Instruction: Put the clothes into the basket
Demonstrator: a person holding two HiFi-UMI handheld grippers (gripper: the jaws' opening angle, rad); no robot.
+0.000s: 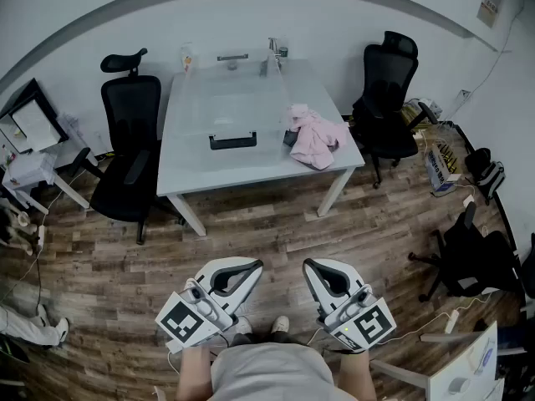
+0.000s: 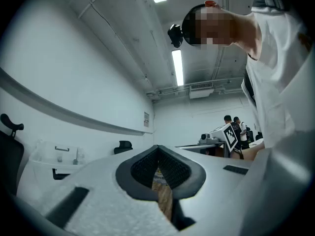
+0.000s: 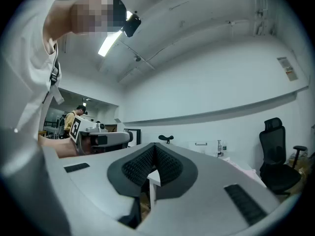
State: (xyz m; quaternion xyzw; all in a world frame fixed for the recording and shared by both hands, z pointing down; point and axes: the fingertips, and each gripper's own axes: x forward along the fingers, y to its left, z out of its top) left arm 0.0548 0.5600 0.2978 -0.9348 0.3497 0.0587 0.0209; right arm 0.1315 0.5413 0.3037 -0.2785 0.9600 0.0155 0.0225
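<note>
Pink clothes (image 1: 315,138) on pale white table (image 1: 217,170); 2 black chairs (image 1: 129,115) beside table; brown wood-grain floor (image 1: 276,232) beneath table.

White surface (image 1: 251,172) standing on wood floor (image 1: 276,241), clear basket (image 1: 232,140) mid-surface, pink clothes (image 1: 316,136) heaped just beside its right side near front corner, small bottle (image 1: 185,57) back left.

White table (image 1: 251,172) on wood floor (image 1: 276,241); black office chair (image 1: 129,140) at left side, second chair (image 1: 386,98) at right.
</note>
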